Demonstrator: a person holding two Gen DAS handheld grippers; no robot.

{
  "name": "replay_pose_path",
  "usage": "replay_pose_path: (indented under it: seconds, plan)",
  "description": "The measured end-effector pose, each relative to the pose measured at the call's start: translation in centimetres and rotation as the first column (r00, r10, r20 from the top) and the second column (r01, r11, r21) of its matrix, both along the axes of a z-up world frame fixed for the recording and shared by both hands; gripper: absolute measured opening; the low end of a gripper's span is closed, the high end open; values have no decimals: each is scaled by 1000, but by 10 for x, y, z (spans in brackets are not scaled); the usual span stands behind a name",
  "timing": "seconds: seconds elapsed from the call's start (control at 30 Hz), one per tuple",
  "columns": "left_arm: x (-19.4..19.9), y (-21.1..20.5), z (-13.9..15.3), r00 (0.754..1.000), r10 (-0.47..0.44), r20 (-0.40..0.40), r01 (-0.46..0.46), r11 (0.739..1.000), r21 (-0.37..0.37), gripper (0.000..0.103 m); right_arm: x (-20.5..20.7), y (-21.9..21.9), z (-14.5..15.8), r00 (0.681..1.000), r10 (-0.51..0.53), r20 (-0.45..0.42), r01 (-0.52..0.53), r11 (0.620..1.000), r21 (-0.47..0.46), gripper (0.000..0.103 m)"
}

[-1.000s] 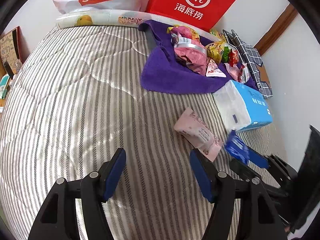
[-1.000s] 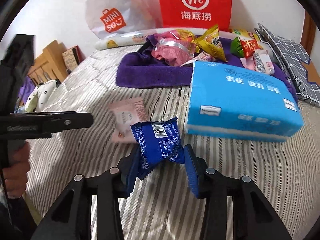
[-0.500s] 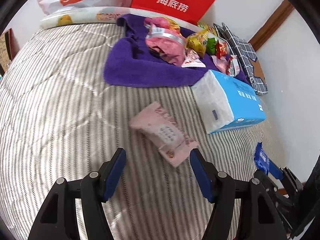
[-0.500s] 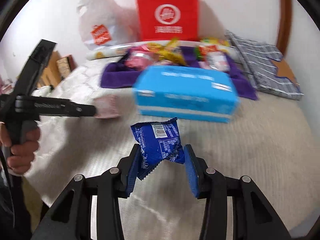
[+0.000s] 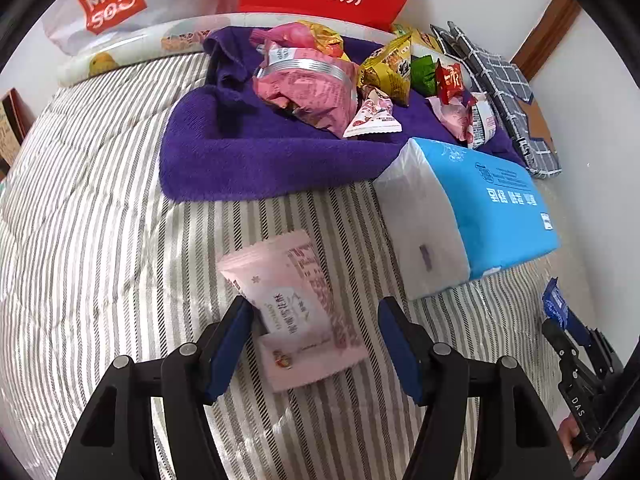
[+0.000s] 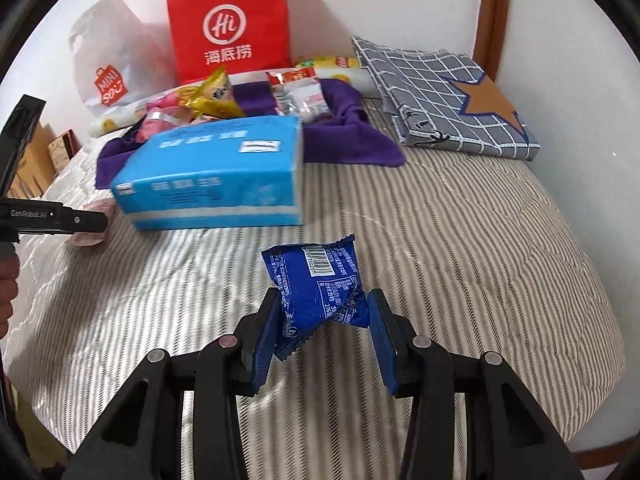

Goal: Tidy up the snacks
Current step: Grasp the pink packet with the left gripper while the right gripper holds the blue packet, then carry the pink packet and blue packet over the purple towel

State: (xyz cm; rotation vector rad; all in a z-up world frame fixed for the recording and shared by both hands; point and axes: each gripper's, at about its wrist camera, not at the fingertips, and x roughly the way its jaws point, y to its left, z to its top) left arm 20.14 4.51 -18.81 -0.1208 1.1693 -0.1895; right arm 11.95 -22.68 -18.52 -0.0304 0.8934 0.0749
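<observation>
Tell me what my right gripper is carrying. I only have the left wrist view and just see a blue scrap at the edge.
Observer: The right gripper has its jaws shut on a blue snack packet, with the barcode side towards its camera.
Operator: What's around it?
Observer: Only bare striped bedding, on the open side of the blue tissue pack.
Operator: Anything further along that side?
Observer: A grey checked bag lies flat near the wall, and its brown patch is a star.

Striped bed [image 5: 100,240] bears purple towel [image 5: 248,160], tissue pack [image 5: 480,216].
</observation>
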Motion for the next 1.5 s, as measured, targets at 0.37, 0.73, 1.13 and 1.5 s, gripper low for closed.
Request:
replay_pose_path:
  seconds: [0.37, 0.73, 1.13, 1.5]
  plan:
    - [12, -20, -1, 999, -35, 37, 30, 993, 118, 55, 13, -1, -11, 999, 24, -29, -24, 1000, 1, 50]
    - [-2, -8, -1, 992, -70, 106, 60, 993, 99, 39, 14, -10, -10, 999, 38, -13, -38, 999, 29, 74]
    - [-12, -24, -3, 979, -112, 171, 76, 976, 203, 38, 27, -6, -17, 999, 19, -25, -18, 999, 38, 68]
    - [-28, -17, 6, 983, -115, 146, 100, 989, 106, 33, 14, -6, 0, 999, 28, -16, -26, 995, 96, 46]
